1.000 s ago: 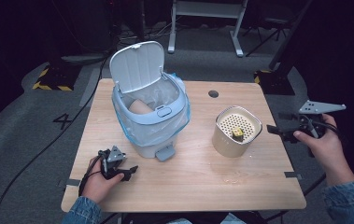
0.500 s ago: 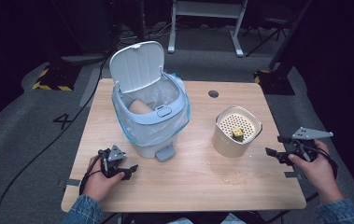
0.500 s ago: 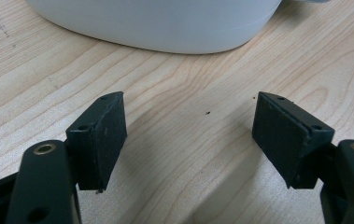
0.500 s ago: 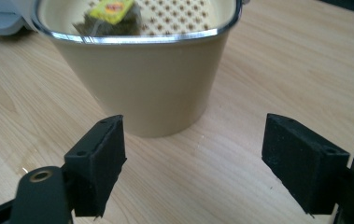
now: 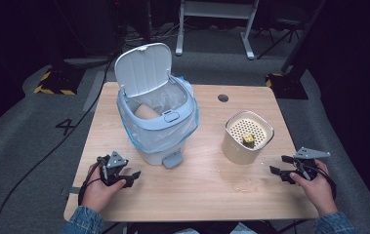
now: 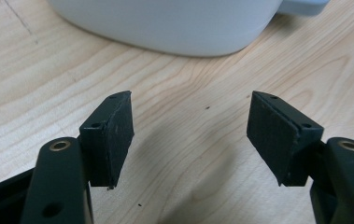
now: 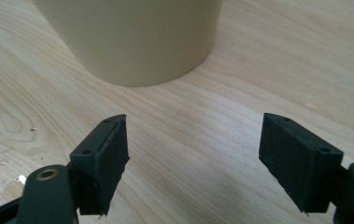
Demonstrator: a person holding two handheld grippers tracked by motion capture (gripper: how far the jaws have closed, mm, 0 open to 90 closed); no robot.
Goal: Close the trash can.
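Strainer cup (image 7: 132,37) sits just ahead of my right gripper (image 7: 195,163), whose jaws gape empty; left gripper (image 6: 191,140) likewise, facing the bin (image 6: 165,23). Pushing in low might tip either.

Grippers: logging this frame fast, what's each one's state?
Left gripper: open, holding nothing, low over the table.
Right gripper: open, holding nothing.

My left tongs (image 5: 130,176) and right tongs (image 5: 280,169) are black, each with brass-coloured pivot bushings and screw-fixed flat pads (image 6: 112,135). A grey three-cornered plate (image 5: 311,154) tops each. I wear blue denim sleeves (image 5: 81,225).
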